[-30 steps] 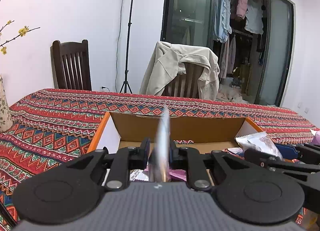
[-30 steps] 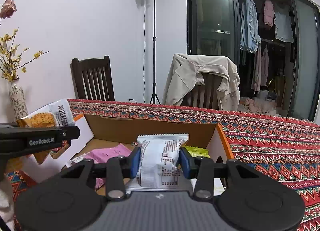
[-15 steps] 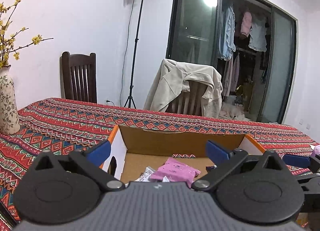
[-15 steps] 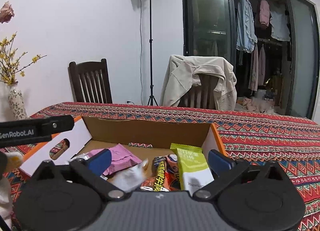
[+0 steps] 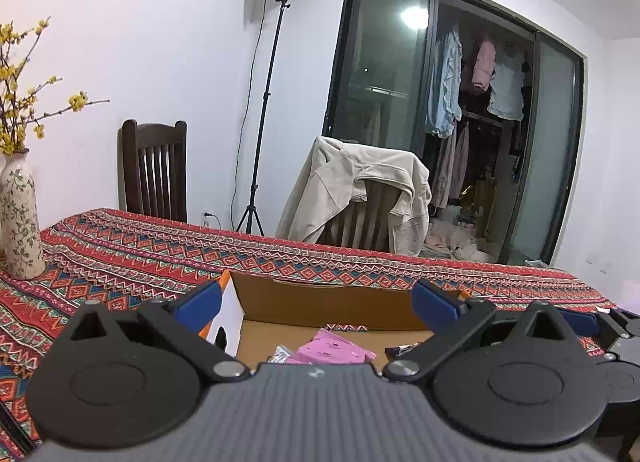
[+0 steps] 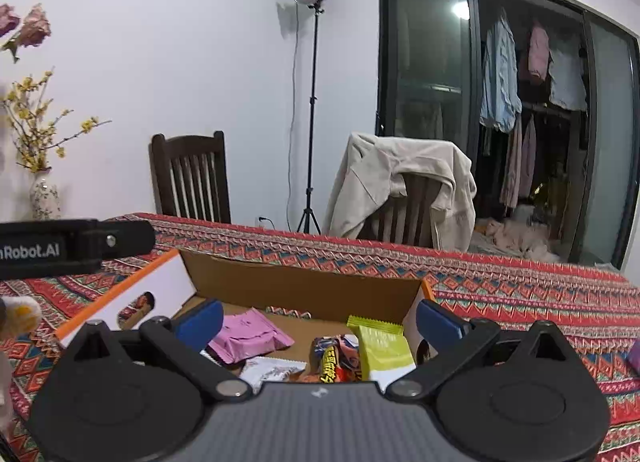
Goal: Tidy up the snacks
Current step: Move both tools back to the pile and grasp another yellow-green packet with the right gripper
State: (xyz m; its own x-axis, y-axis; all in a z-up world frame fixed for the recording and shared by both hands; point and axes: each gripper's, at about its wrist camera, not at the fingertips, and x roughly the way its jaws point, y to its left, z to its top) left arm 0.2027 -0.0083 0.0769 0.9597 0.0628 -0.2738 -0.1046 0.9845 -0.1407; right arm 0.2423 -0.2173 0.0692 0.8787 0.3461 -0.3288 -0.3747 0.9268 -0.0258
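Observation:
An open cardboard box (image 5: 328, 302) (image 6: 304, 290) with orange-edged white sides sits on the patterned tablecloth. Inside lie a pink packet (image 5: 332, 350) (image 6: 250, 336), a lime-green packet (image 6: 380, 346), a red and yellow packet (image 6: 334, 360) and a white packet (image 6: 272, 372). My left gripper (image 5: 316, 302) hangs open just above the box's near side, nothing between its blue pads. Over the near right part of the box my right gripper (image 6: 318, 320) also stands open and empty. The left gripper's black body (image 6: 72, 244) shows at the left of the right wrist view.
A patterned vase (image 5: 20, 222) with yellow blossoms stands at the table's left. Two wooden chairs (image 5: 154, 174) stand behind the table, one draped with a beige jacket (image 5: 360, 190). A light stand (image 5: 260, 122) is by the wall. A purple item (image 6: 634, 356) lies at the right.
Both grippers were shut on packets a second ago, the left on a thin silvery one, the right on a white one. Both opened, the packets dropped into the box, and both grippers rose.

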